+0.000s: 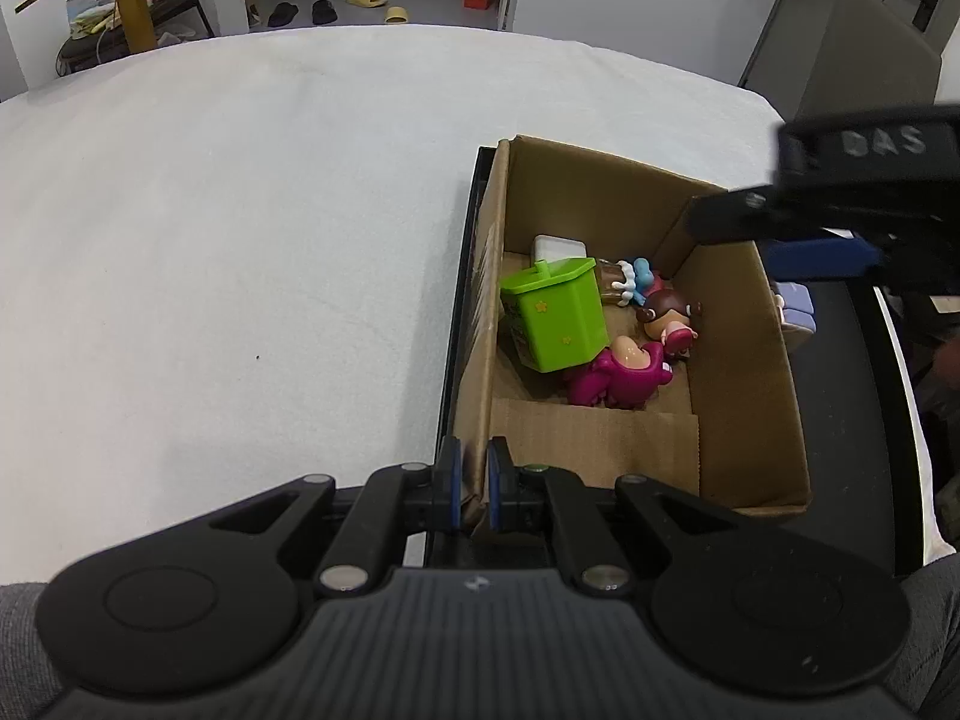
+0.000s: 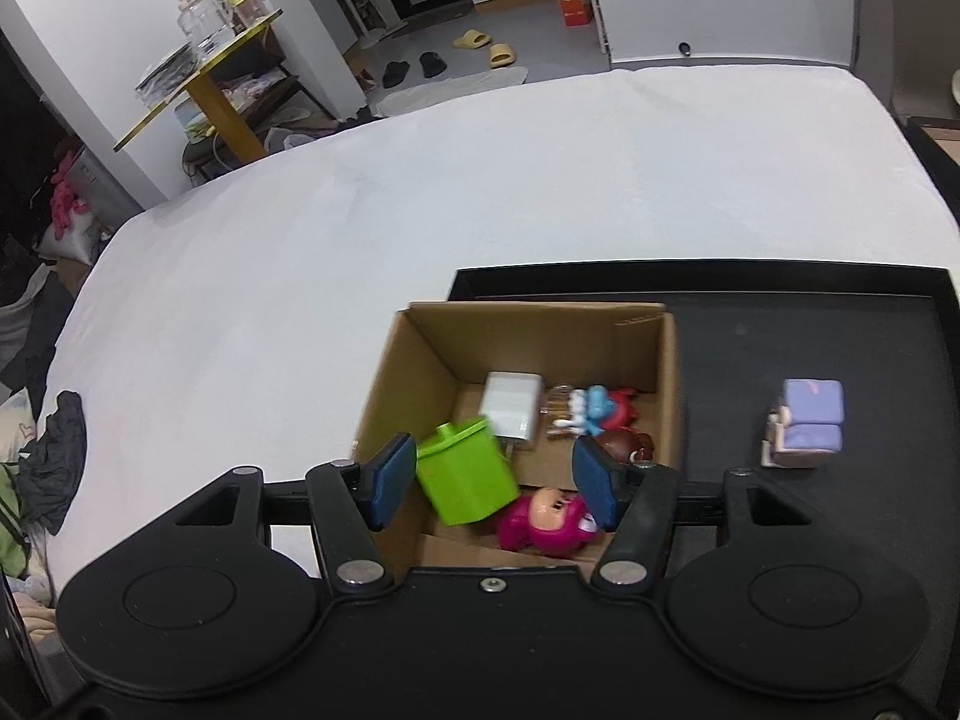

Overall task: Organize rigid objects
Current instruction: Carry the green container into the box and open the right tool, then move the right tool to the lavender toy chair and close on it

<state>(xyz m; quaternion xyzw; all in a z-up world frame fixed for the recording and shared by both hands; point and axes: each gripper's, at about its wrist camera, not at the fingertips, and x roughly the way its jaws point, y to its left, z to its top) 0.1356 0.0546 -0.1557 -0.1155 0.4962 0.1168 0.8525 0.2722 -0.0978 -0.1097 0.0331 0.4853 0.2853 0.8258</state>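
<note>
The white surface [image 2: 420, 210] stretched away ahead of both my tongs, and on it the black tray [image 2: 840, 348] carried the cardboard box [image 1: 744, 372]. My left tongs [image 1: 474, 495] were pinched narrow on the near corner of the box's left wall, holding it steady. My right tongs [image 2: 492, 483] hung spread wide over the near end of the box, gripping nothing, with the green bin [image 2: 468, 474] lying tilted just below and between the pads (it looked as if it had only then landed, though I could not be sure). Behind it in the box lay the white charger [image 2: 513, 411], the magenta figure [image 2: 549, 519], a brown-haired figure [image 1: 666, 315] and a small blue-and-white toy [image 2: 591, 405].

What mattered next lay to the right of my right tongs and a little ahead: the lavender block toy [image 2: 807, 423], alone on the tray outside the box, standing squat with no marked long axis. My right tongs were plainly nearer it; the box wall stood between it and my left.
</note>
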